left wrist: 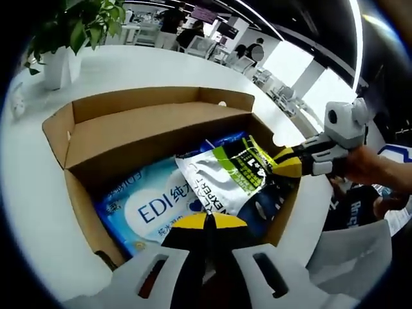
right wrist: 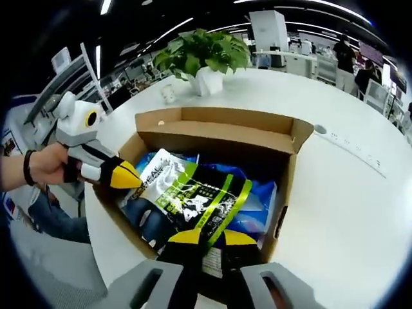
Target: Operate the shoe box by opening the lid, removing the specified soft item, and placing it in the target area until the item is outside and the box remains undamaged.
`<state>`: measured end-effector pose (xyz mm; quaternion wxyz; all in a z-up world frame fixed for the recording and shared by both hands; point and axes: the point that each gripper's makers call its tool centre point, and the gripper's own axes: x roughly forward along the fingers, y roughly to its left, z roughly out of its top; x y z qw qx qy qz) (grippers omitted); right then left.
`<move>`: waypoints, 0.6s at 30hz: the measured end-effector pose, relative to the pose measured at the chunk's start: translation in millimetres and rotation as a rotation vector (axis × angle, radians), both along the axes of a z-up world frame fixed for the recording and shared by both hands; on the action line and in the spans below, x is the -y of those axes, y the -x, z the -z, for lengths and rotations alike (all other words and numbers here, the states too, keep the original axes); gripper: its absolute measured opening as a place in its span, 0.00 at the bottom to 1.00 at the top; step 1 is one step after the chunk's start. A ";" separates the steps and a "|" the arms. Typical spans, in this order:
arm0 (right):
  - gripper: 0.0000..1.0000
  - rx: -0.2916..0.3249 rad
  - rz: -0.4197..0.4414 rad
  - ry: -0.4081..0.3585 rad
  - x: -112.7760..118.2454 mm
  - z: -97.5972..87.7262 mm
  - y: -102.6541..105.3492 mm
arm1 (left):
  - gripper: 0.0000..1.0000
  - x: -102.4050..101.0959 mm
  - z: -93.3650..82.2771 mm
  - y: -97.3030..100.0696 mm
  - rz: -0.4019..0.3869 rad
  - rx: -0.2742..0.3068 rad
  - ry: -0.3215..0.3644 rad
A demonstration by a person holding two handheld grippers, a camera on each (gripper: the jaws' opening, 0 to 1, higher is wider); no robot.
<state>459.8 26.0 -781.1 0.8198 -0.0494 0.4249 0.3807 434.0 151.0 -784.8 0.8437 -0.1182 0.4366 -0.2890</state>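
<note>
- Hidden or unclear: most of the blue packs under the white-and-green pouch, box floor covered, small print on every pack too fine to read beyond large "EDI" lettering on the pale blue wipes pack (left wrist: 151, 209).
- Cut off: lower end of the pouch behind the right gripper's (right wrist: 205, 239) own jaws in the right gripper view; near wall of the shoe box (left wrist: 132, 129) partly behind the left gripper (left wrist: 207, 222) in the left gripper view.
- Shoe box (right wrist: 219, 132): brown cardboard, lid already open and folded back, standing on the white surface (right wrist: 341, 193) not far from its rounded edge, toward the potted plant (right wrist: 205, 58).
- Soft pouch (right wrist: 193, 193): white with lime-green stripes and a black printed panel, glossy and creased, lying inside the box on top of the blue packs, tilted up at one end.
- Pouch (left wrist: 225, 174) long axis running diagonally across the box, one end toward the box's side wall where a yellow-tipped gripper meets it, other end toward the opposite near corner.
- Left jaws: closed together, tips touching, pinching the top edge of the pouch as seen in the right gripper view.
- Right jaws: drawn together over the pouch's lower end; actual grip hard to confirm.
- Small white cup (right wrist: 168, 93) beside the plant; people and desks blurred far behind.
</note>
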 end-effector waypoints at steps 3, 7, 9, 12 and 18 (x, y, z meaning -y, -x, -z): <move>0.00 0.001 0.001 -0.002 -0.7 0.5 0.7 | 0.00 0.3 -0.7 0.2 0.001 0.001 0.002; 0.00 0.004 0.013 -0.021 -1.3 -3.2 0.8 | 0.00 0.1 -5.5 -0.4 -0.002 0.007 0.012; 0.00 0.010 0.018 -0.030 -1.1 -6.7 0.4 | 0.00 0.3 -9.7 -1.3 -0.001 0.014 0.012; 0.00 0.021 0.030 -0.046 0.0 -14.1 -2.0 | 0.00 0.8 -13.5 -4.8 0.004 0.026 0.010; 0.00 0.043 0.058 -0.069 9.3 -29.6 -9.4 | 0.00 10.4 -33.7 -15.0 0.026 0.060 0.013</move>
